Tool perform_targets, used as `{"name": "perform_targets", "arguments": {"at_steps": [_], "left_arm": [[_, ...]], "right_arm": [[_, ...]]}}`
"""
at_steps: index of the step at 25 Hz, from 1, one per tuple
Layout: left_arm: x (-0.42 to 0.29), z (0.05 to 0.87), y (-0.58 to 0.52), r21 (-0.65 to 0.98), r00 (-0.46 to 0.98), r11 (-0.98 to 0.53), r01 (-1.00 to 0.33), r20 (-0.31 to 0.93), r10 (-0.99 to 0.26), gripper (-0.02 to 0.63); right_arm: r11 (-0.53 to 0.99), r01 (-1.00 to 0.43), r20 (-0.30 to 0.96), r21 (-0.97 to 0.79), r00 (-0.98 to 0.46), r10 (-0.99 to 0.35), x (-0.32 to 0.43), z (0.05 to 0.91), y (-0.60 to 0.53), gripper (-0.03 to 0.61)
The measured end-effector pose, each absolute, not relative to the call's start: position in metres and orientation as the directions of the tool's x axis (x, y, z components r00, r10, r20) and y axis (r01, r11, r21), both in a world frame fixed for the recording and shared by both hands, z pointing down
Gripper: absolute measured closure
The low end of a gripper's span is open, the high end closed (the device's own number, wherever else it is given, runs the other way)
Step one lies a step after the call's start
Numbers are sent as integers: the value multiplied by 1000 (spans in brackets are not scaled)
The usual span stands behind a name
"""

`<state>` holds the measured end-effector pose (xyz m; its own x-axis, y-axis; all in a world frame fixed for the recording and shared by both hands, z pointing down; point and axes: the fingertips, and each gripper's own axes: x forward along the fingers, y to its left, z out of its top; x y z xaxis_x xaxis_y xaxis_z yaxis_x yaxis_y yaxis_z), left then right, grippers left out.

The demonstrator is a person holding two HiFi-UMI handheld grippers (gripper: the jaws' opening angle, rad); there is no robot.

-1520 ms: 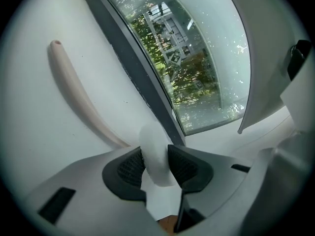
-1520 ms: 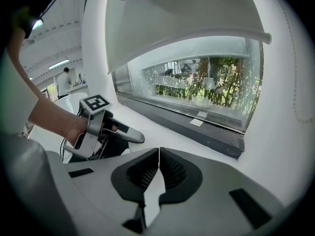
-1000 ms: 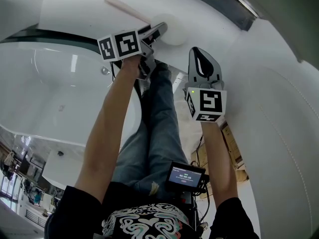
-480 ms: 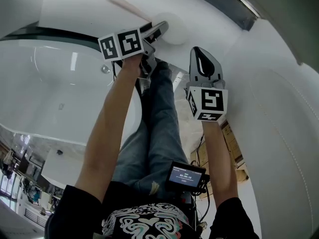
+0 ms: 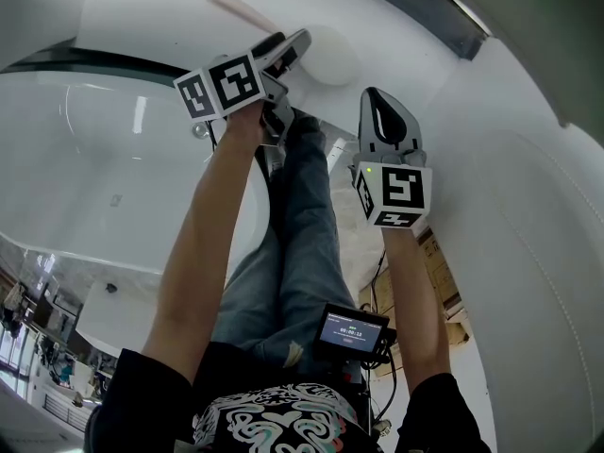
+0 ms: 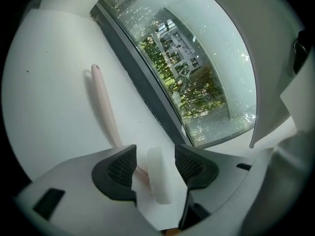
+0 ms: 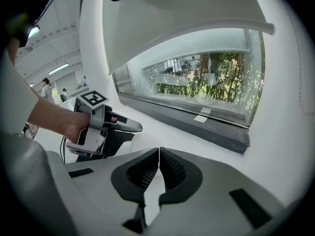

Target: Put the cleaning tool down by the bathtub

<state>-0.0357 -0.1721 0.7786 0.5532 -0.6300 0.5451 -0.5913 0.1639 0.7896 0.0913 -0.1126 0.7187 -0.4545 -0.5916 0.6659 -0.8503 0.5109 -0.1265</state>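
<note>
The cleaning tool lies on the white ledge [image 5: 142, 17] beside the bathtub [image 5: 94, 159]. It has a pale pink handle [image 5: 241, 9] [image 6: 103, 107] and a round white head [image 5: 330, 57] [image 6: 160, 176]. My left gripper [image 5: 288, 47] [image 6: 155, 156] hovers over the head with its jaws opening. The head stands between the dark pads with a gap on each side. My right gripper [image 5: 382, 111] [image 7: 159, 156] is held to the right of the tool, shut and empty. From the right gripper view I see the left gripper [image 7: 125, 126] over the white head [image 7: 143, 142].
A dark window frame [image 5: 434, 17] and a curved window [image 6: 197, 73] run behind the ledge. A curved white wall [image 5: 538, 253] rises on the right. The person's legs in jeans [image 5: 293, 243] stand below the grippers.
The left gripper's jaws have spread off the tool's head and the gripper has shifted slightly up and left. The tool stays on the ledge. The right gripper has hardly moved.
</note>
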Motion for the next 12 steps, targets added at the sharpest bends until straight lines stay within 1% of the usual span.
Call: {"name": "perform_targets", "arguments": {"at_steps": [6, 9, 10, 11, 12], "left_arm": [[-57, 760, -183, 792, 485, 125, -597, 481, -730, 382], [-60, 750, -185, 796, 487, 109, -596, 465, -739, 387], [-61, 747, -185, 792, 490, 102, -602, 467, -736, 405], [-63, 744, -187, 782, 488, 94, -617, 473, -734, 448], [-66, 740, -190, 766, 480, 81, -637, 477, -736, 511]], "right_arm": [[524, -841, 676, -131, -463, -574, 85, 722, -112, 551], [518, -841, 679, -157, -472, -562, 84, 717, -111, 551], [515, -842, 680, -160, -472, -562, 84, 715, -112, 551], [514, -843, 679, -160, -472, -562, 83, 714, -114, 551], [515, -842, 678, -160, -473, -563, 82, 712, -118, 551]]}}
